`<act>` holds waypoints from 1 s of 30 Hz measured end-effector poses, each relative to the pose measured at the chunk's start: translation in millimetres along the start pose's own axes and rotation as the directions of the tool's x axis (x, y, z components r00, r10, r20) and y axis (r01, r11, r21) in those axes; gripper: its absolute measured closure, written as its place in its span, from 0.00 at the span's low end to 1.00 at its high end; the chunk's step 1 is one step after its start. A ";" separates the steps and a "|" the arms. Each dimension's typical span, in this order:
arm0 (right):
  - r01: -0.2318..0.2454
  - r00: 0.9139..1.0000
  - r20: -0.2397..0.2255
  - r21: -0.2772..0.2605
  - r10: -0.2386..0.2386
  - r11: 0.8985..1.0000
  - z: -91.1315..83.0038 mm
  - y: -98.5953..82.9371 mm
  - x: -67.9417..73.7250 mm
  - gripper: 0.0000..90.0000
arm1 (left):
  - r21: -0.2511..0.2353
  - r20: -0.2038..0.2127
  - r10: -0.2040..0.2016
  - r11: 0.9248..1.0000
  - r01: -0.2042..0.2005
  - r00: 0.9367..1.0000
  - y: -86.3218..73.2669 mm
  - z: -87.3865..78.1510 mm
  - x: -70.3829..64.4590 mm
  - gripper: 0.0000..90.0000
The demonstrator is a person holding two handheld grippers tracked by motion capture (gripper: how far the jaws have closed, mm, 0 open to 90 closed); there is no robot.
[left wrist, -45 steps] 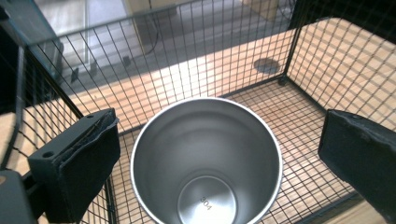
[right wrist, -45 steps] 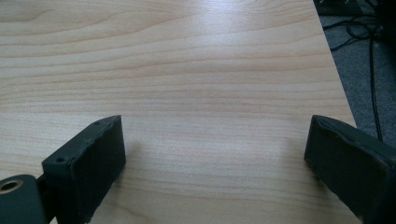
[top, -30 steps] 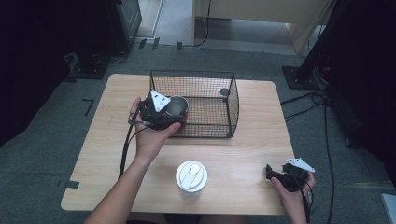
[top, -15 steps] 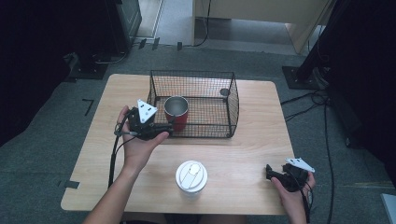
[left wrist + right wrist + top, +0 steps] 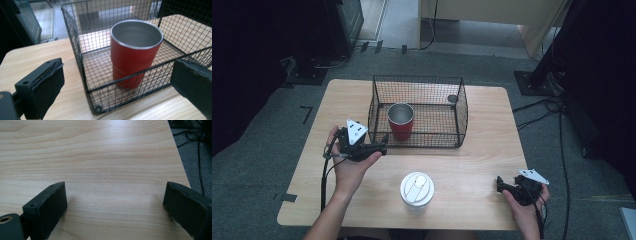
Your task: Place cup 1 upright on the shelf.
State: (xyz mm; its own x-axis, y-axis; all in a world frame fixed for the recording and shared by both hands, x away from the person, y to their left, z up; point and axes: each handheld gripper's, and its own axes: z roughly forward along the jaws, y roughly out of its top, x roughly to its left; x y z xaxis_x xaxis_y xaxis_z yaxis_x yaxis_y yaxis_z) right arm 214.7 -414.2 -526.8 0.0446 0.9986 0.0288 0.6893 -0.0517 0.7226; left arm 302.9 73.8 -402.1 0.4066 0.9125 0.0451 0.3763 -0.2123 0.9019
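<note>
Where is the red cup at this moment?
In the high view, the red cup stands upright inside the wire basket, in its front-left corner, near the left tongs.

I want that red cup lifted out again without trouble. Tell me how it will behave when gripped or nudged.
The red cup looks like rigid metal with a steel lining, so it probably won't flex under the jaws. Its smooth, tapered wall may slip in the pads. Being tall on a narrower base, upright on the wire basket floor, it could tip if nudged near the rim.
</note>
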 end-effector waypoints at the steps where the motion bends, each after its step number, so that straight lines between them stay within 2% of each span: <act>1: 0.000 1.000 0.000 0.000 0.000 1.000 0.0 0.0 0.0 0.06 | 0.001 -0.001 -0.001 1.000 0.001 1.000 -2.2 -0.9 0.9 0.00; 6: 0.000 1.000 0.000 0.000 0.000 1.000 0.0 0.0 0.0 0.06 | 0.010 -0.008 -0.005 1.000 0.005 1.000 -16.9 -5.0 7.8 0.00; 13: 0.001 1.000 0.000 0.000 -0.001 1.000 0.0 0.0 -0.1 0.06 | 0.046 -0.024 -0.034 0.998 0.035 0.999 -45.1 -7.9 22.0 0.00; 20: 0.002 1.000 0.001 0.001 -0.002 1.000 -0.1 0.0 0.0 0.06 | 0.067 -0.040 -0.056 0.996 0.058 0.998 -65.3 -12.7 32.3 0.00; 24: 0.002 1.000 0.001 0.001 -0.002 1.000 -0.1 0.0 0.0 0.06 | 0.083 -0.056 -0.073 0.994 0.077 0.996 -82.8 -18.5 43.1 0.00; 30: 0.002 1.000 0.001 0.001 -0.002 1.000 -0.1 0.0 0.0 0.06 | 0.100 -0.073 -0.091 0.990 0.099 0.993 -98.3 -26.2 56.6 0.00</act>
State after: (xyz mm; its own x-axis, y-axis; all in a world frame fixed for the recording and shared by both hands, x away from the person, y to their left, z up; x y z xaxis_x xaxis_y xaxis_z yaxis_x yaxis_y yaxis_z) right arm 214.6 -414.2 -526.7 0.0441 0.9987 0.0268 0.6898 -0.0499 0.7223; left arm 267.1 155.5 -477.0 0.3088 0.9511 -0.0064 0.4962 -0.1554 0.8542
